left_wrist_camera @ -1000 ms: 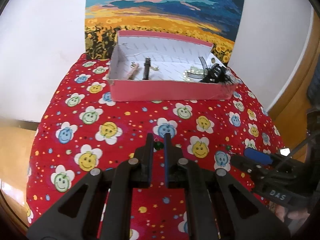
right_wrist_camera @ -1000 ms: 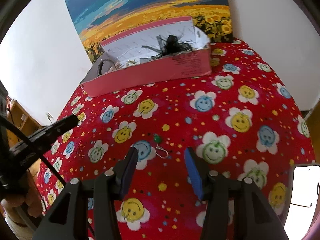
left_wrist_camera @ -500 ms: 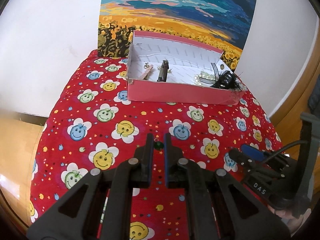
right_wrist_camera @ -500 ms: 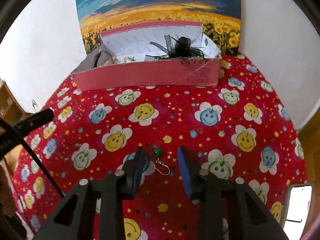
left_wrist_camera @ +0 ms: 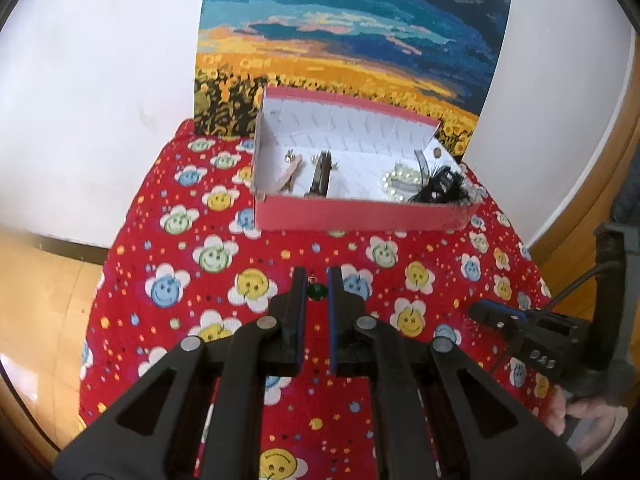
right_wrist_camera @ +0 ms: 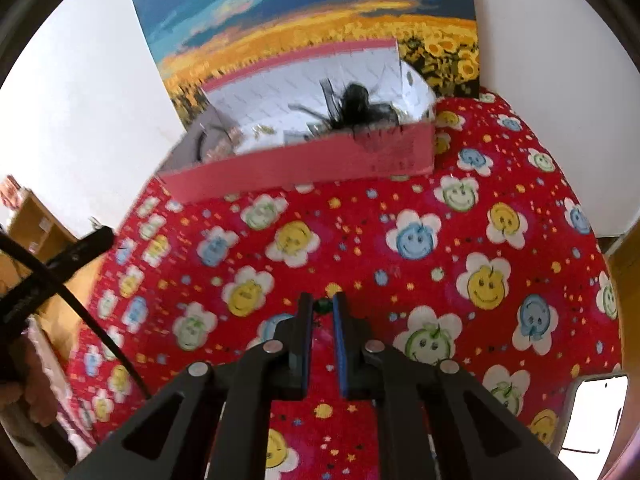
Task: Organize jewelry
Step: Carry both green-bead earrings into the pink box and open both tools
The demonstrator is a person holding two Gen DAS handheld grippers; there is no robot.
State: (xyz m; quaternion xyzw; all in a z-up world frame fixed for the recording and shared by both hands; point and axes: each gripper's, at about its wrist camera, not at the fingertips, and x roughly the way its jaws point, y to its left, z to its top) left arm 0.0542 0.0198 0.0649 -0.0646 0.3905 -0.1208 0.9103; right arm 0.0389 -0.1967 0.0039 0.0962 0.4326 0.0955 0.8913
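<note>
Both grippers pinch green earrings

The left gripper grips one green earring; the right gripper, jaws just closed, clamps another earring. The pink box lies ahead.

We see both views brightly and evenly lit, with soft daylight and only faint shadows. The white wall is close to overexposed. In the right wrist view a white rectangle at the lower right is blown out to pure glare. Fisheye distortion bends straight lines: the box edges curve, and a dark vignette rings every corner. The left wrist view is mostly sharp, with slight softness on the box rim. The right wrist view shows motion blur across the cloth and the painting, strongest toward the left edge.
</note>
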